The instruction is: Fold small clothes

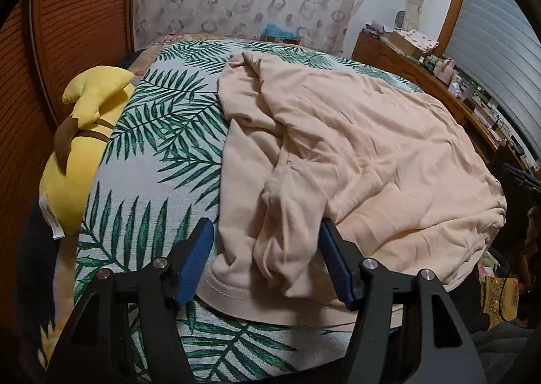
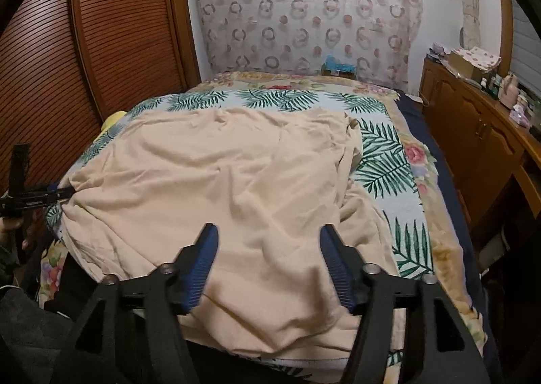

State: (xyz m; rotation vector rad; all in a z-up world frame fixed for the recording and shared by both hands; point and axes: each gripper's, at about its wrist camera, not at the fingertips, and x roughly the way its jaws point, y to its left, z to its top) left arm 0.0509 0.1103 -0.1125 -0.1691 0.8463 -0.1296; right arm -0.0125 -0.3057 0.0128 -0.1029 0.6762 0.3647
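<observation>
Both your left hand-held gripper [image 1: 267,242] and right hand-held gripper [image 2: 268,248] stand spread, straddling the peach garment's [image 2: 219,174] near hem.

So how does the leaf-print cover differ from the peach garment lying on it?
The leaf-print cover is white with green palm fronds; the peach cotton garment is plain, with no print. The cover lies smooth and flat on the bed; the garment is creased, with a bunched sleeve near the left tool. The cover is larger, showing around the garment. Both are soft fabric.
</observation>
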